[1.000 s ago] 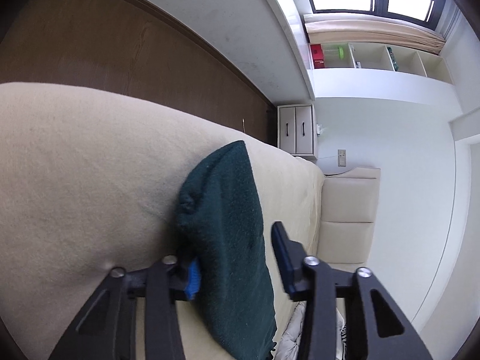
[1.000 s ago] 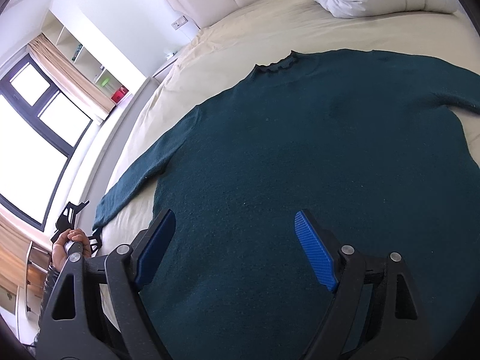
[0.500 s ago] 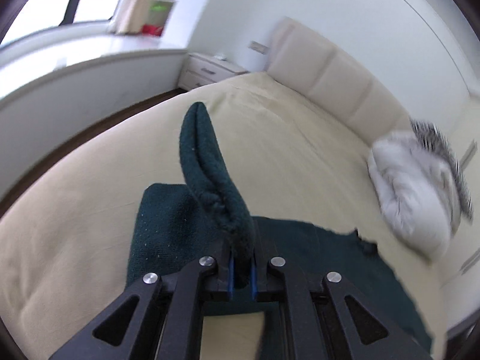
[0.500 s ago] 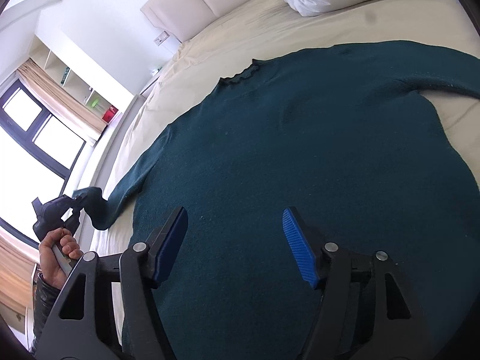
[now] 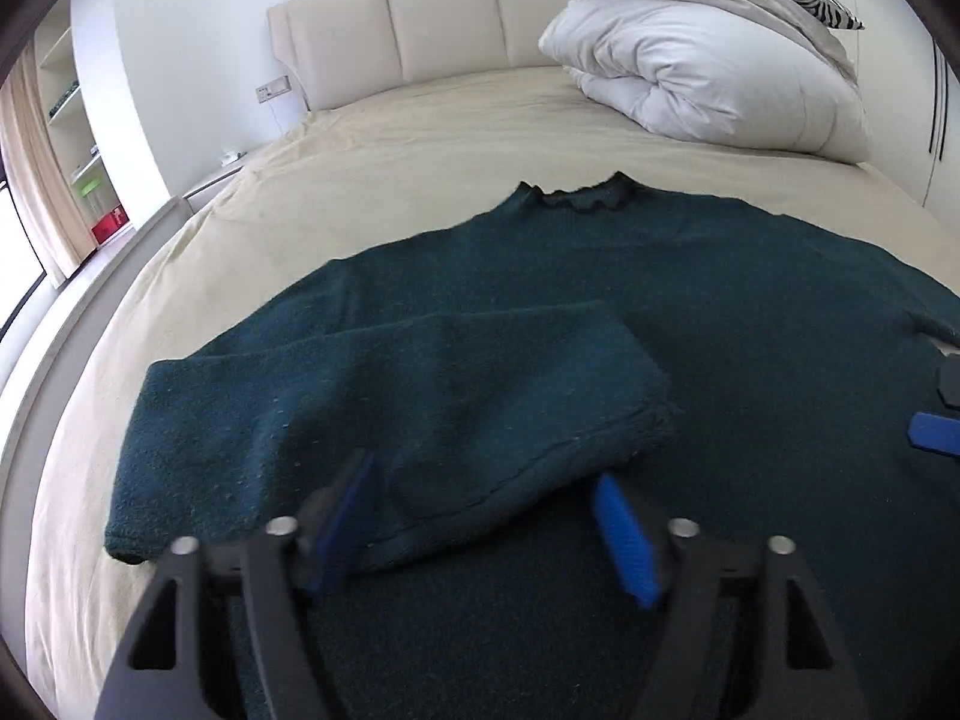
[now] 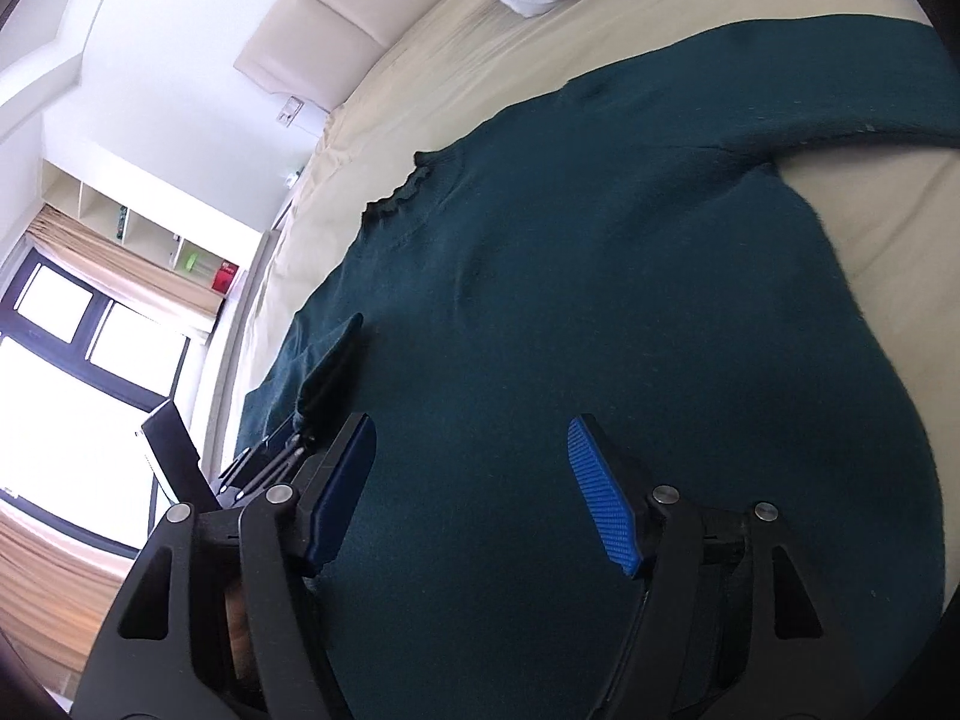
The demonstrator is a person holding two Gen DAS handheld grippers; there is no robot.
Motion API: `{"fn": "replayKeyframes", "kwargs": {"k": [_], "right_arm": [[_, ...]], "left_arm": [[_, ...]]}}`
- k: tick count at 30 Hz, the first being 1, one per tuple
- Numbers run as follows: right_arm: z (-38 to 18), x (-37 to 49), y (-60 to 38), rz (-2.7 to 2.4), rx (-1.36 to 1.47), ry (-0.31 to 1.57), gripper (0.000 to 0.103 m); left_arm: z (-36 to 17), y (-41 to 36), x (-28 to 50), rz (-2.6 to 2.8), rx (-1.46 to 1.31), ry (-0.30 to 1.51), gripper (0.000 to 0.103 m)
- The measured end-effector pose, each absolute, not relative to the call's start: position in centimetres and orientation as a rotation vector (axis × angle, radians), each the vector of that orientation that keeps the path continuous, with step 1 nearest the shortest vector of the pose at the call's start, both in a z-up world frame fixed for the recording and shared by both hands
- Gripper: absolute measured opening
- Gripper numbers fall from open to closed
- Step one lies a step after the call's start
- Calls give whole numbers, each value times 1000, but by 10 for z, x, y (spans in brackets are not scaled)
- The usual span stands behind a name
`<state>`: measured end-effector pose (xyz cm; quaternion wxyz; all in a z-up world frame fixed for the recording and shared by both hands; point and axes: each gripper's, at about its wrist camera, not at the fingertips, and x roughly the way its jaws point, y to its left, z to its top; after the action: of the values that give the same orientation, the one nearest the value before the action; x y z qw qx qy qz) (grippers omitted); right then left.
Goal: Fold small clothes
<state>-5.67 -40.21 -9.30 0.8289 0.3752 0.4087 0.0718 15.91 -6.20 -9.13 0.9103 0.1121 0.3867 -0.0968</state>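
Left gripper (image 5: 489, 525) — jaws opening, wide apart, pads clear of the cloth. The cuff end of the left sleeve (image 5: 420, 414) lies between and just ahead of them, released. Half a second back the same jaws were clamped hard on that sleeve and holding it up off the bed; a second back the sleeve still stretched out sideways toward the bed's edge.

Right gripper (image 6: 474, 489) — released, nothing between the pads, hanging just above the lower body of the sweater (image 6: 600, 300). Its spread is somewhat narrower than a second ago. The left gripper shows beside it in the right wrist view, at the sleeve.

Sweater — dark green knit, spread flat on the bed (image 5: 420, 138), neck (image 5: 579, 198) toward the headboard (image 5: 432, 18). Left sleeve now folded inward, lying across the chest, its fold at the bed's left side. Right sleeve (image 6: 840, 90) still runs out straight, unfolded.

Duvet (image 5: 708, 66) — bunched at the head of the bed, well apart from the sweater.

Status, as judged: first sleeve fold done and dropped — the matching right sleeve is the likely next item, then the body folds. The laid sleeve sits slightly askew; it may want smoothing before more layers go over it.
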Motion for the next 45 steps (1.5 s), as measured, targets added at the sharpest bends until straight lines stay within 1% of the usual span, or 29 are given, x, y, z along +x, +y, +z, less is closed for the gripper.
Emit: {"fn": "replayKeyframes", "kwargs": {"k": [2,7,10,12,13,15,16,17,18,19,20,24,29,31,33,34,36,40,43,45], "right_arm": [[-97,-32,-389,213,827,890,66],[-117,37,-342,358,904,989,66],[-126,66,-311,406,903,1055,66],[-133,82,-299,408,900,1082,63],[-135,86,-290,397,892,1084,59],[-134,97,-283,383,855,1087,46],[-135,103,-279,375,834,1093,36],[-135,106,-275,364,800,1102,25],[-135,105,-269,355,751,1110,21],[-134,105,-263,343,698,1112,9],[-130,106,-259,331,645,1107,7],[-101,106,-256,308,526,1033,6],[-80,115,-301,189,451,981,6],[-80,114,-328,131,440,981,6],[-85,114,-352,103,453,985,6],[-87,113,-360,93,458,987,6],[-90,113,-367,94,468,989,6],[-100,120,-363,93,473,992,6],[-105,129,-363,95,485,997,6],[-104,112,-375,103,490,991,6]], "left_arm": [[-85,-51,159,-206,189,788,89],[-91,-32,162,-201,102,832,90],[-87,-19,156,-215,37,817,90],[-82,-5,149,-223,-26,802,90],[-79,3,146,-230,-66,795,90],[-78,20,142,-222,-132,795,90],[-77,30,142,-214,-165,796,90],[-76,40,141,-205,-202,798,90],[-76,50,142,-193,-238,801,90],[-76,60,143,-179,-274,802,89],[-75,69,145,-165,-307,804,88],[-68,96,153,-122,-370,790,87],[-58,114,168,-103,-367,769,87],[-57,114,179,-105,-355,769,87],[-56,109,193,-108,-327,776,82],[-56,107,199,-106,-307,784,80],[-57,99,214,-112,-268,797,73],[-66,86,247,-78,-164,851,73],[-77,84,273,-78,-163,900,73],[-82,84,288,-88,-158,927,72]]}}
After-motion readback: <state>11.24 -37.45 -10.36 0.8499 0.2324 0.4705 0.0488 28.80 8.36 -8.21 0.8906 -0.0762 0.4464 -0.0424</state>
